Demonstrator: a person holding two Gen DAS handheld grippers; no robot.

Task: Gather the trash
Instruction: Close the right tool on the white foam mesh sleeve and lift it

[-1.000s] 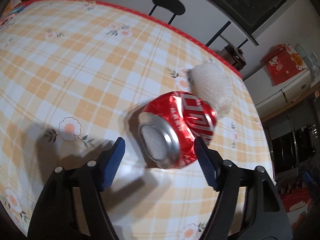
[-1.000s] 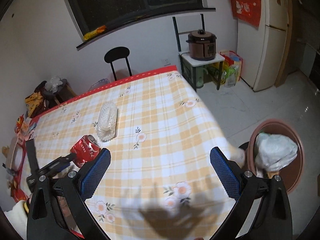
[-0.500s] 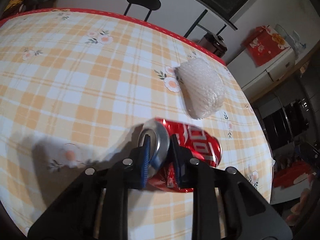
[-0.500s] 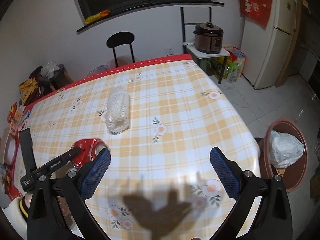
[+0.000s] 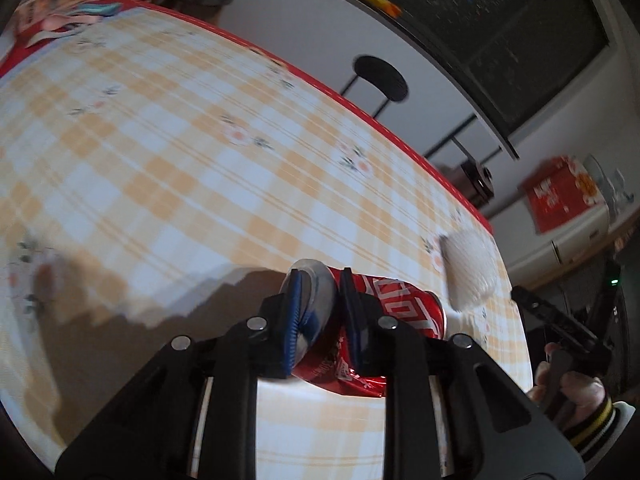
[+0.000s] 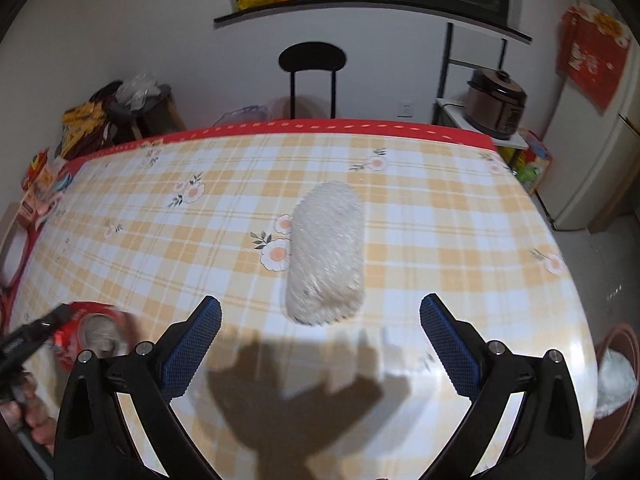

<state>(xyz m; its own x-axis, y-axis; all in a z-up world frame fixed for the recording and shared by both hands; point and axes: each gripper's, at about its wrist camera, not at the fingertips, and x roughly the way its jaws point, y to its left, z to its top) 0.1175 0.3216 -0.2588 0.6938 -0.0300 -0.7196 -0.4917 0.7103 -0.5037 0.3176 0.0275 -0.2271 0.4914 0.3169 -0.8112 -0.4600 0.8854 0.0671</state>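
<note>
the crushed red can (image 5: 394,308) sat clamped by its rim in the left claw (image 5: 320,312), just above the bench (image 5: 160,184). the right claw (image 6: 318,344) hung apart before the white foam wrap (image 6: 326,252); grabbing it looked next, then the bin (image 6: 614,392).

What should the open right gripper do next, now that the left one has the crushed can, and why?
Probably ease the right gripper forward and down over the white foam wrap. Its jaws are wide open, and the wrap lies on the table just ahead of them, roughly centred. The left gripper is already shut on the crushed red can, so the wrap looks like the one loose piece.
</note>
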